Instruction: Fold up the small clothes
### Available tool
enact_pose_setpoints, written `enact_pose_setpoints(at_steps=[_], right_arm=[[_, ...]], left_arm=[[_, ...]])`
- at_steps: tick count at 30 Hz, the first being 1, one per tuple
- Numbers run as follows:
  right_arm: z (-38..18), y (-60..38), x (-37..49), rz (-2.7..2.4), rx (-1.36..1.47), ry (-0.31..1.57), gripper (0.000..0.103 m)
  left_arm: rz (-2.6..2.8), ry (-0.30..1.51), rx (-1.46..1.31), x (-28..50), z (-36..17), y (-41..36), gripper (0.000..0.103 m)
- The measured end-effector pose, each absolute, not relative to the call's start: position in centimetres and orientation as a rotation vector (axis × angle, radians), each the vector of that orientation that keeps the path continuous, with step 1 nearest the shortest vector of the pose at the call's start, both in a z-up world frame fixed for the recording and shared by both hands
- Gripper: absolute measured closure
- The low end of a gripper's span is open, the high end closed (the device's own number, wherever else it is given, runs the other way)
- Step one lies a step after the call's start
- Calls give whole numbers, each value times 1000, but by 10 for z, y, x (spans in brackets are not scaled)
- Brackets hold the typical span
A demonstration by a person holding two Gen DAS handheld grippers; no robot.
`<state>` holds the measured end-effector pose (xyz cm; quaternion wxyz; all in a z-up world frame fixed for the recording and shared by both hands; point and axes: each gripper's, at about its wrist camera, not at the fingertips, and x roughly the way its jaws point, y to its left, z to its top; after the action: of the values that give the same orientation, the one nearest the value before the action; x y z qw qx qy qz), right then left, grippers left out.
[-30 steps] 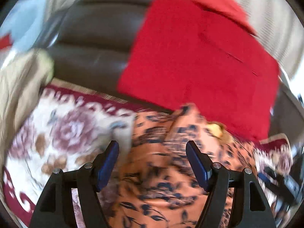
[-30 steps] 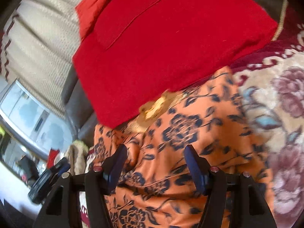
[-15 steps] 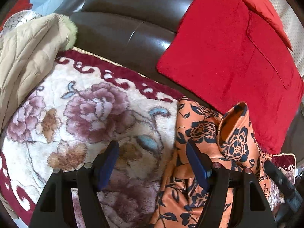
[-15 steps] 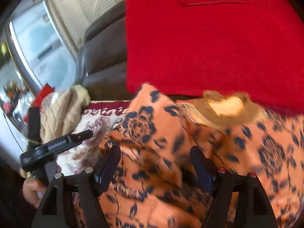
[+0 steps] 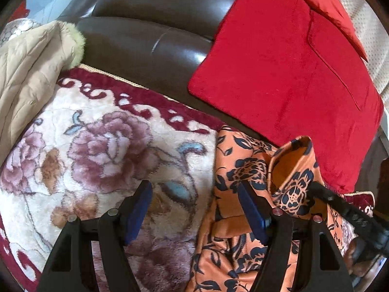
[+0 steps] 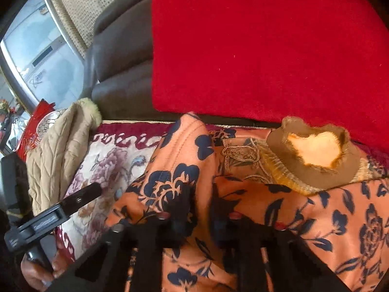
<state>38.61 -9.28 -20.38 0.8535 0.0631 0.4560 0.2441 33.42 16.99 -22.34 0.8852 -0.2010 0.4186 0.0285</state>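
Note:
A small orange garment (image 5: pixel 243 165) with dark blue flowers lies on a floral blanket (image 5: pixel 97 146) on a sofa seat. Its fur-trimmed brown collar (image 6: pixel 313 170) points toward the red cushion. My right gripper (image 6: pixel 203 199) is shut on a raised fold of the garment (image 6: pixel 184 150), which stands up as a peak in the left wrist view, where the right gripper (image 5: pixel 340 209) also shows. My left gripper (image 5: pixel 194 189) hangs open above the blanket, its right finger at the garment's left edge, pressing nothing. A hand holds the left gripper (image 6: pixel 73 202) at the lower left of the right wrist view.
A large red cushion (image 5: pixel 279 73) leans on the dark brown leather sofa back (image 5: pixel 150 24) behind the garment. A beige quilted coat (image 5: pixel 26 73) with a fur hood lies at the blanket's left end. A window (image 6: pixel 36 48) is beyond the sofa arm.
My right gripper swung left across the garment and its jaws closed on a lifted fold. My left gripper moved off the garment to the blanket at its left edge and stayed open.

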Motion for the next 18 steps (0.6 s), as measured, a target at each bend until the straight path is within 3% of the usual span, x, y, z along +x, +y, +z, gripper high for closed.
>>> enact_pose_setpoints(at_steps=[7,9,12,13,16,18], right_arm=[[-157,-163,360,391,222,809,94],[-149,-176,354,376,209,788,90],[-148,-171,355,503,324,847,87],[-148,-166,357,532,346,873,75],[-154,-138,364,585,408,934,21],[-154,-119,368,585,414,931,21]], left_arm=[[58,856,-350,336,-223,148,30],[81,872,-349,337,-227,147,30],[140,897,-312,339,-234,145,30],[143,911,-282,341,-237,141,30],[123,1033,-110,351,-262,119,29],[117,1036,-128,350,-265,120,30]])
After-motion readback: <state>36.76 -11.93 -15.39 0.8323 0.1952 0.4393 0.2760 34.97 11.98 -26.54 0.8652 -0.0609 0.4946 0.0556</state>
